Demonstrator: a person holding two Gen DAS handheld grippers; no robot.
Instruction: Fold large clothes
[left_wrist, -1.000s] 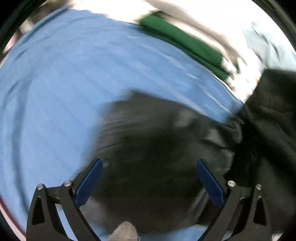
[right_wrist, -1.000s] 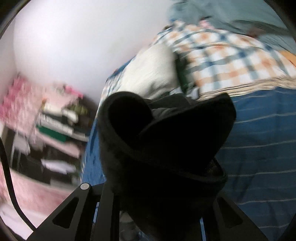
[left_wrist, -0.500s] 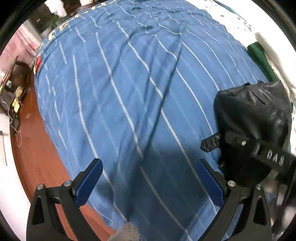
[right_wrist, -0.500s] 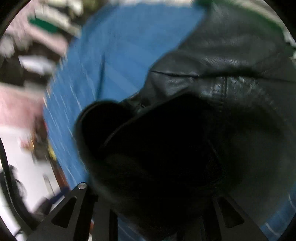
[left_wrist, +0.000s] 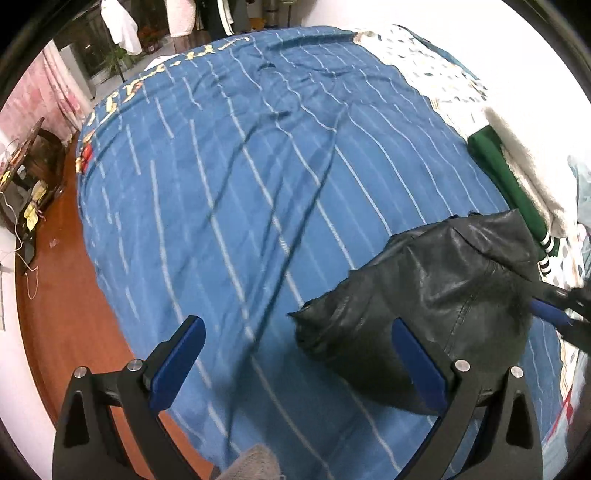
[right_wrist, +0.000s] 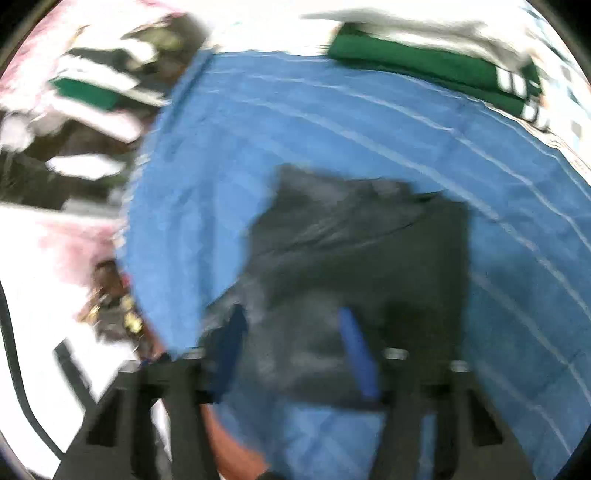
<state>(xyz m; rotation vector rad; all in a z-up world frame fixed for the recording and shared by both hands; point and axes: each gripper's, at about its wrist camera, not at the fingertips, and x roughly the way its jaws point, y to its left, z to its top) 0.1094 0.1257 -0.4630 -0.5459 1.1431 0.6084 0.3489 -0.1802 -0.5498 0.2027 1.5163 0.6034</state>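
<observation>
A folded black leather jacket (left_wrist: 436, 295) lies on the blue striped bedspread (left_wrist: 240, 177), at the lower right of the left wrist view. My left gripper (left_wrist: 295, 354) is open and empty above the bed, its right finger over the jacket's near edge. In the blurred right wrist view the jacket (right_wrist: 354, 251) lies flat on the bedspread (right_wrist: 369, 122). My right gripper (right_wrist: 291, 350) is open just above its near edge, holding nothing. One right fingertip (left_wrist: 546, 308) shows at the jacket's right side in the left wrist view.
A folded green garment (left_wrist: 502, 177) and white fluffy fabric (left_wrist: 532, 166) lie along the bed's far right side; the green garment also shows in the right wrist view (right_wrist: 424, 62). Wooden floor (left_wrist: 62, 306) and furniture (left_wrist: 29, 173) are left of the bed.
The right gripper carried the black jacket down onto the bed and let go, its jaws now open. The left gripper pulled back and stayed open.
</observation>
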